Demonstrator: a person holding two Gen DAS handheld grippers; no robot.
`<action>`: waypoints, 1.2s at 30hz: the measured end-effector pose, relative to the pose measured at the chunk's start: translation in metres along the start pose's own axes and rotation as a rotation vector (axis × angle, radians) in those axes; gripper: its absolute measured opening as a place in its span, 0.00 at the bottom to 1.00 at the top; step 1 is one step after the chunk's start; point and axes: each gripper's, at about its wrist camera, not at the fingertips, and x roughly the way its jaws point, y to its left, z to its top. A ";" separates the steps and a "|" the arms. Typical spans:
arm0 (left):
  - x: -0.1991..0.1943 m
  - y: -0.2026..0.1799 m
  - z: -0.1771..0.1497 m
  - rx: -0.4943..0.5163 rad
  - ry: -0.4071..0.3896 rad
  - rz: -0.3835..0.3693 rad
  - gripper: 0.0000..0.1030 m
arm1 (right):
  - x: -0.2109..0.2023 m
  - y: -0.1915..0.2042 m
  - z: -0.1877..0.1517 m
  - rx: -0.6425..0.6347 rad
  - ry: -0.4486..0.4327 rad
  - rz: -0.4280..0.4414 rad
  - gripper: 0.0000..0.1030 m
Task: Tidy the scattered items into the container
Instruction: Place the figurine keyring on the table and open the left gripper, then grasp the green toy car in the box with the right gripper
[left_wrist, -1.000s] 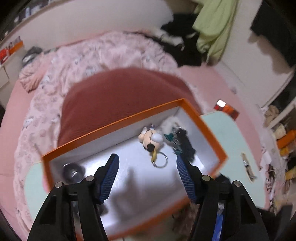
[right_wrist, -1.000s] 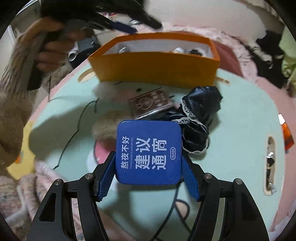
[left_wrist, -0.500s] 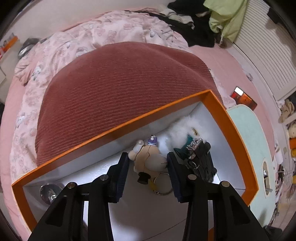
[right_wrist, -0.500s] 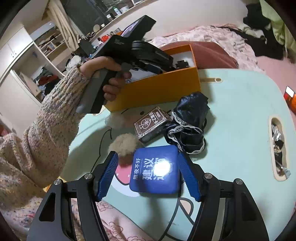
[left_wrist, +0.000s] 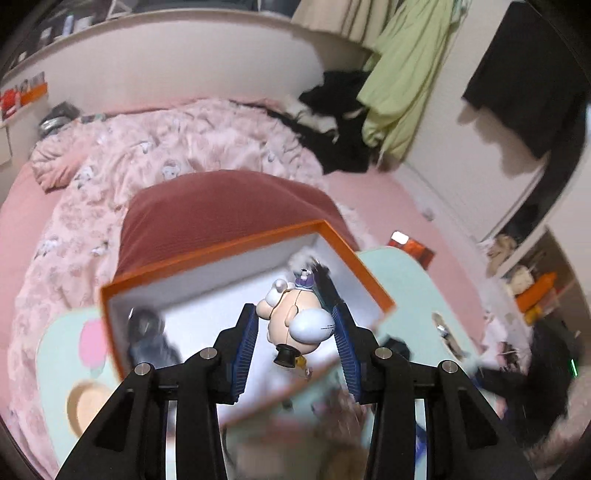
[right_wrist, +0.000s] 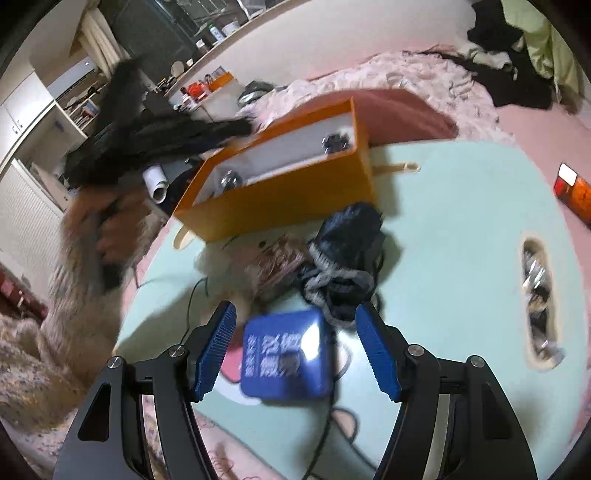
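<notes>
- The left gripper (left_wrist: 295, 328) sits at the lower centre of its view, and a small cartoon figure (left_wrist: 295, 321) with a key ring is between its blue pads. The pads seem to touch the figure on both sides, but the picture is blurred, so I cannot tell for sure whether it is gripped or just released.
- The figure is above the inside of the orange box (left_wrist: 343, 247), which fills the middle of that frame. I judge the step in hand is the handling of this figure at the box.
- The right gripper (right_wrist: 295, 350) is spread wide at the bottom of its view, and it holds nothing. The blue square tin (right_wrist: 286, 356) lies flat on the mint green table (right_wrist: 461, 229) between the fingers, touched by neither.
- The next move probably calls for the right fingers to close on the tin and carry it to the box at the upper middle of the frame.
- The box has white inner walls. In it I see a dark round thing (left_wrist: 146, 326) at its left end, and something white and fluffy with dark parts (left_wrist: 314, 264) at the far right corner.
- Still outside, just beside the box, are a dark lace cloth (right_wrist: 347, 258), a brown packet (right_wrist: 275, 264) and a fluffy pompom (right_wrist: 212, 258).
</notes>
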 end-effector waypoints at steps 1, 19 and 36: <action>-0.007 0.001 -0.012 -0.001 -0.003 -0.006 0.39 | -0.002 -0.001 0.005 -0.001 -0.011 -0.014 0.66; -0.002 0.004 -0.102 -0.030 -0.045 0.097 0.47 | 0.090 0.044 0.145 -0.335 0.186 -0.335 0.32; -0.028 0.030 -0.113 -0.115 -0.142 0.098 0.48 | 0.138 0.037 0.151 -0.399 0.364 -0.502 0.31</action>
